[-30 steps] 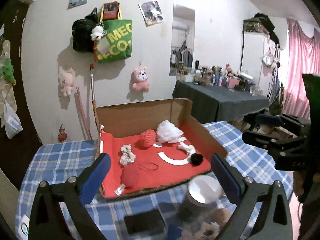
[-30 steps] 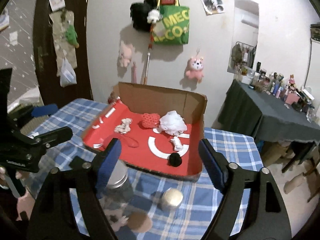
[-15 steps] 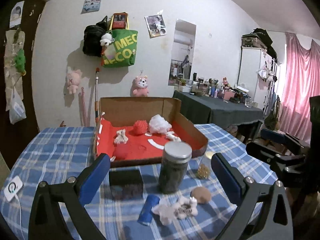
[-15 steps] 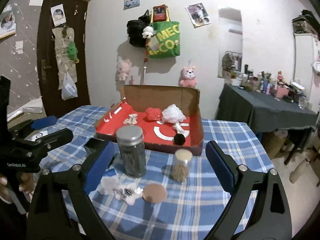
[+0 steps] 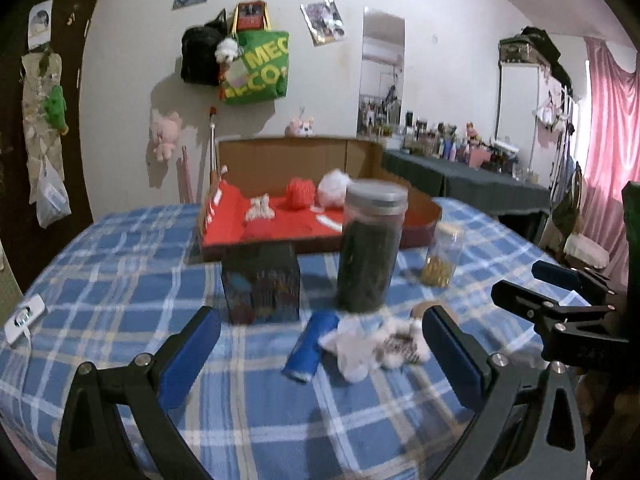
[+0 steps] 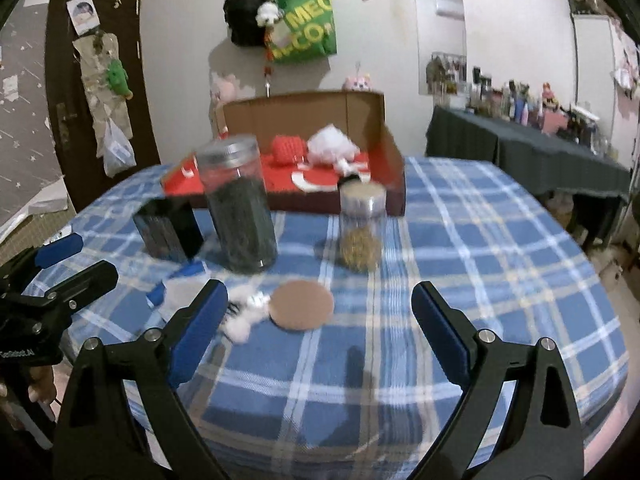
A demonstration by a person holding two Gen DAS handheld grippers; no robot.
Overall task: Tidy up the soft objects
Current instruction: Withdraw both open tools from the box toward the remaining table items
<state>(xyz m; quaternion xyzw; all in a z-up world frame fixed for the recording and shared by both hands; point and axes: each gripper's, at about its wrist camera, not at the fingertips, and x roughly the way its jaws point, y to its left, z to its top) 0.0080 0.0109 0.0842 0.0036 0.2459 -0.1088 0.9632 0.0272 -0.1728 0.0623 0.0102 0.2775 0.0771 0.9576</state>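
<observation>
cardboard box holding yarn-like balls, dark-filled jar

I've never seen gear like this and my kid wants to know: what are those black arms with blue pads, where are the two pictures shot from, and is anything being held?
No robot here: a person holds a hand-held two-finger tool in each hand, with a wide-angle camera on each looking along its fingers. One picture is from the left gripper, the other from the right gripper. Both stand open and hold nothing; the right jaws have just been opening, with nothing between them. On the blue checked tablecloth stand a tall dark jar, a small jar and a dark box. In front lie a blue tube, a white soft toy and a brown round pad. Behind is a cardboard tray with a red ball and a white puff.
</observation>
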